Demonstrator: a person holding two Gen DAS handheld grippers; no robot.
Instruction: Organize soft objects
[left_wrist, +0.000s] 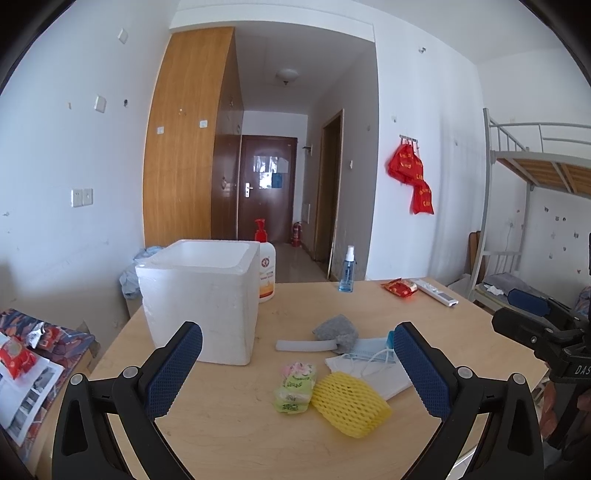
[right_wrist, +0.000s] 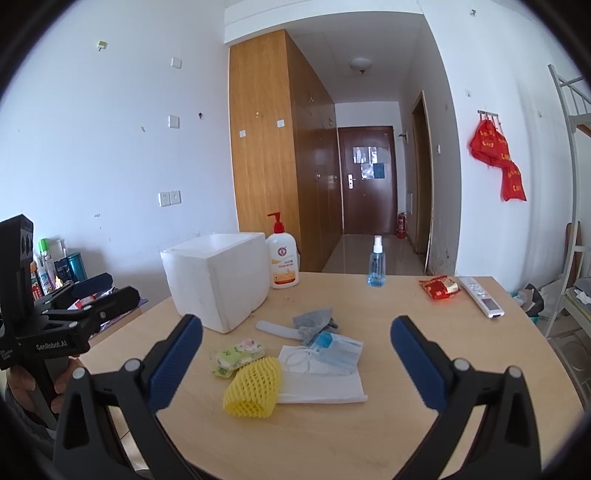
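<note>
I hold both grippers spread wide and empty above the near table (left_wrist: 229, 435) edge; the soft pile lies ahead, the yellow foam net (left_wrist: 349, 404) leading, its long axis slanting across my left gripper (left_wrist: 297, 373), while it sits left of centre under my right gripper (right_wrist: 297, 369). The white foam box (left_wrist: 201, 295) stands beyond-left, nearer my left. Legible writing: "GenRobot.AI" on the left handle, "DAS" on the right; the pump bottle (right_wrist: 282, 258) label is unreadable.

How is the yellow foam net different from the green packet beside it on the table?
The yellow foam net is plain yellow with an open mesh; the green packet is smooth, shiny and printed. The net looks larger and puffier, the packet smaller and flatter. The net lies nearer the camera, the packet behind it toward the white foam box. Both lie on the table, held by no hand-held gripper.
</note>
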